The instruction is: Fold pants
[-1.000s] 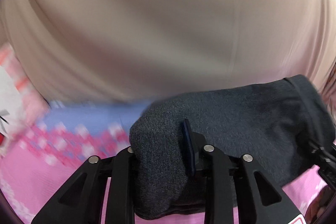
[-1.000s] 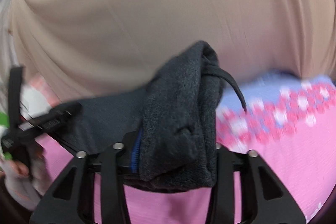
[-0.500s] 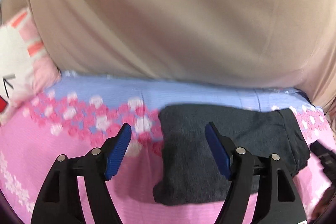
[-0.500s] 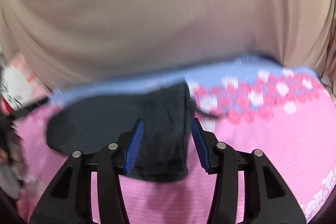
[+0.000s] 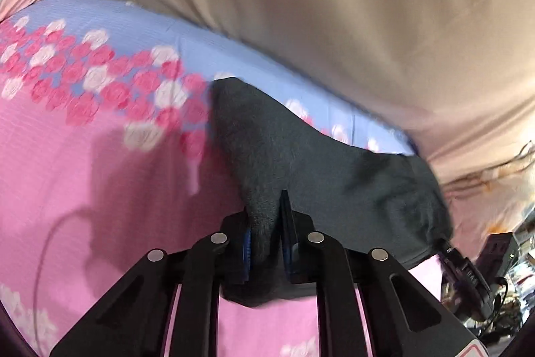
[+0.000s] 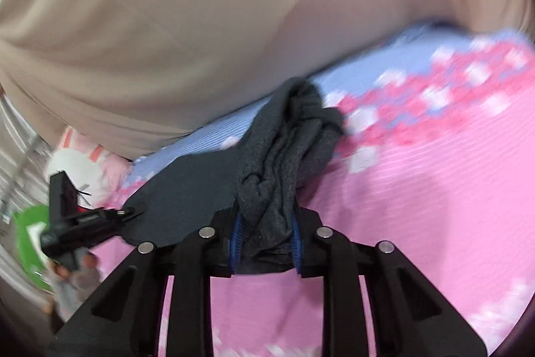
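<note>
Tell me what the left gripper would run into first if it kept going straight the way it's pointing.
The left gripper has just closed on the dark grey pants, so more bunched fabric lies directly ahead. Beyond that, probably the flowered bedsheet; depth is unclear.

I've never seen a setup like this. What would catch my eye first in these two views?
Most striking is the bundle of dark grey knit pants, lying on the pink flowered bedsheet and pinched at each end by a black gripper, left and right, whose jaws have just been closing on the cloth. Behind hangs a big beige curtain.
</note>
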### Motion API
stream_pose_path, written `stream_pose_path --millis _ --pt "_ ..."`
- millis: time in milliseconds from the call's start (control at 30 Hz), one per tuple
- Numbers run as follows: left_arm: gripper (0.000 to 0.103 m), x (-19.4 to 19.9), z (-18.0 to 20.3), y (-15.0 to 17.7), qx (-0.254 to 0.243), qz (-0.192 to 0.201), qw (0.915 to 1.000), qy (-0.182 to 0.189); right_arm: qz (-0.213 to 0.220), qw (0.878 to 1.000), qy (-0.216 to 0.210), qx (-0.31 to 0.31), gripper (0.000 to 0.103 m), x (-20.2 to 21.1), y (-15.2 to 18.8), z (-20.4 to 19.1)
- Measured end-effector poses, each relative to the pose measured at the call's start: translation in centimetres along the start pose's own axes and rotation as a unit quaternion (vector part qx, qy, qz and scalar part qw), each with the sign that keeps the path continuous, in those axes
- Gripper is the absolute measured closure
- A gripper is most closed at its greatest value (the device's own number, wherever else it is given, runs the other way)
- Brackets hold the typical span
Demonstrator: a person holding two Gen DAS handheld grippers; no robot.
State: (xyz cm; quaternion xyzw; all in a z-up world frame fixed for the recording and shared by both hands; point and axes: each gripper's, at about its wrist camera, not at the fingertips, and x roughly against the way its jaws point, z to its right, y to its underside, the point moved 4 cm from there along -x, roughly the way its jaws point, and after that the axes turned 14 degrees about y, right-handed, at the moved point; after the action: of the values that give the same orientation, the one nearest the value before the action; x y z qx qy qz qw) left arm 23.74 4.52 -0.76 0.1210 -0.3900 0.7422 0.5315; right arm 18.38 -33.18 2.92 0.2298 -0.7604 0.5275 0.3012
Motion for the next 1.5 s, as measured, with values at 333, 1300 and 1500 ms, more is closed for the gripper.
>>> stream_pose_path --millis 333,1300,1500 --pt "0.075 2.1 0.9 2.9 -0.038 0.045 0.994 -0.092 0.07 0.993 0.087 0.032 0.066 4.8 2.9 0.3" --pt "0.093 3.8 -0.1 6.8 0.047 0.06 0.994 0.078 0.048 0.994 0.095 0.029 0.067 0.1 5.9 1.5" --pt "0.087 4.1 0.0 9.0 0.041 0.048 0.9979 -0.014 0.063 0.993 0.093 0.047 0.059 0.9 6.3 1.1"
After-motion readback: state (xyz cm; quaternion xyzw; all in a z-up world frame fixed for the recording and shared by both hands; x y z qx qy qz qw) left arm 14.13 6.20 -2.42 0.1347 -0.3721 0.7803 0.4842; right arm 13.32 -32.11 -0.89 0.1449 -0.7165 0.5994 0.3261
